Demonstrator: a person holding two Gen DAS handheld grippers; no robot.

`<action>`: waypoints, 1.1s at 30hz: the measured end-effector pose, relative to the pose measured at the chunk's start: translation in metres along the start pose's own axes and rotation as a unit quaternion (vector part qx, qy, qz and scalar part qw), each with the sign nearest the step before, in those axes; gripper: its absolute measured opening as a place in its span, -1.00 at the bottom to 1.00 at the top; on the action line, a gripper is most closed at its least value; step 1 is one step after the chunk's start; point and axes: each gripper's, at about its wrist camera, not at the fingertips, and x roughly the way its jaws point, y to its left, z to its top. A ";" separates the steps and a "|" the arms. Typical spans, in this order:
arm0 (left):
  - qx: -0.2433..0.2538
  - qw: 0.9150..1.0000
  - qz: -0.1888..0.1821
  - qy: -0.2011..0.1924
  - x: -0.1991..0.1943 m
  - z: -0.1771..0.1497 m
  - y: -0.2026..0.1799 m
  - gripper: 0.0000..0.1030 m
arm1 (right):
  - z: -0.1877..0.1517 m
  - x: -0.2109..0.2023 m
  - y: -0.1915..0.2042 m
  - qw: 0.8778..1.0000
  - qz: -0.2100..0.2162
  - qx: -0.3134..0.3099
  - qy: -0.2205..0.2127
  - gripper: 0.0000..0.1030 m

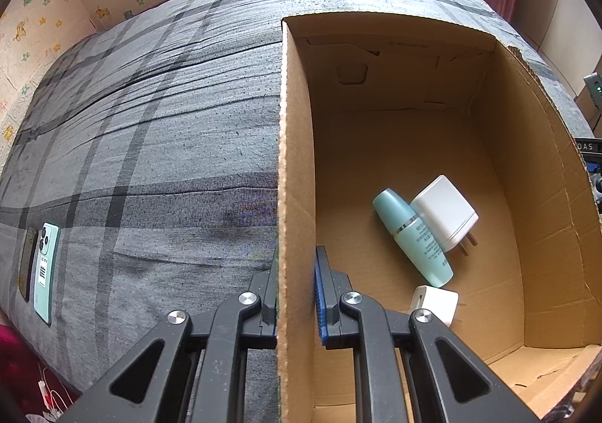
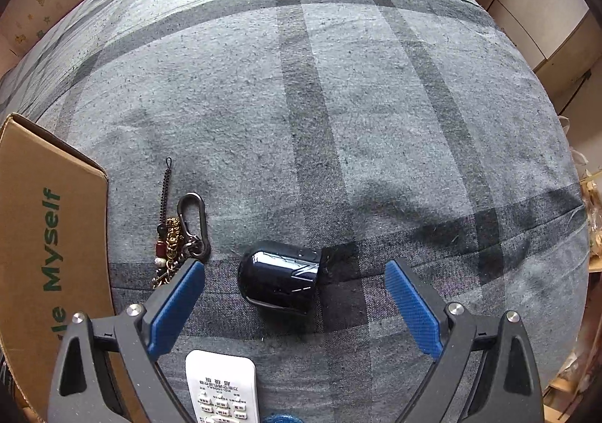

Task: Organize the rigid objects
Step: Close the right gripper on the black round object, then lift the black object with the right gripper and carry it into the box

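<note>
— Where's the thing it's after?

— That glossy black capsule-shaped gadget [image 2: 280, 282], lying on its side on the grey plaid bedspread [image 2: 338, 103], between the blue pads of the right gripper [image 2: 297, 304]. The jaws stand wide, nothing touching them. The left gripper [image 1: 297, 295] is pinched shut on the wall of the cardboard box [image 1: 295, 167], one finger outside, one inside.

— How will that black piece handle?

— Hard and slick, I'd judge, and probably light. Rounded like that, it could roll or squirt out of a squeeze. I'd take it across the straight middle of the body, not the domed end.

— What's already in the box?

— A teal bottle [image 1: 414, 235] leaning against a white charger [image 1: 446, 212], and a second white adapter [image 1: 436, 300] partly behind the gripper's linkage.

— Anything you can't make out?

— What the black gadget actually is. The white remote control [image 2: 222, 389] is cut off at the bottom edge, and something blue beside it is barely visible. The keychain with beads [image 2: 184, 231] runs under the gripper's finger. Two phones [image 1: 39, 265] lie far off across the bed, too distorted to read.
</note>
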 end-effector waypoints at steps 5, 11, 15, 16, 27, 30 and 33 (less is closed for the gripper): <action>0.002 1.000 0.001 0.001 0.000 0.000 -0.001 -0.72 | 0.003 0.003 0.001 1.000 0.005 0.006 0.004 0.64; 0.003 1.000 0.002 0.001 0.000 0.000 -0.001 -0.72 | 0.003 0.009 0.001 1.000 0.021 0.012 0.017 -0.09; 0.003 1.000 0.003 0.000 0.000 0.000 -0.001 -0.72 | 0.000 0.004 0.003 1.000 0.009 0.002 0.007 -0.09; 0.003 1.000 0.003 0.000 0.000 0.000 -0.001 -0.72 | 0.000 0.003 0.004 1.000 0.010 0.000 0.007 -0.09; 0.004 1.000 0.004 -0.001 0.000 0.000 -0.002 -0.72 | -0.006 -0.027 0.012 1.000 0.014 -0.006 0.002 -0.09; 0.002 1.000 0.001 0.000 0.000 0.000 -0.001 -0.72 | -0.011 -0.038 0.014 1.000 0.012 -0.011 0.001 -0.09; 0.000 1.000 0.000 0.000 0.000 0.001 0.000 -0.72 | -0.014 -0.050 0.016 1.000 0.008 -0.015 -0.002 -0.09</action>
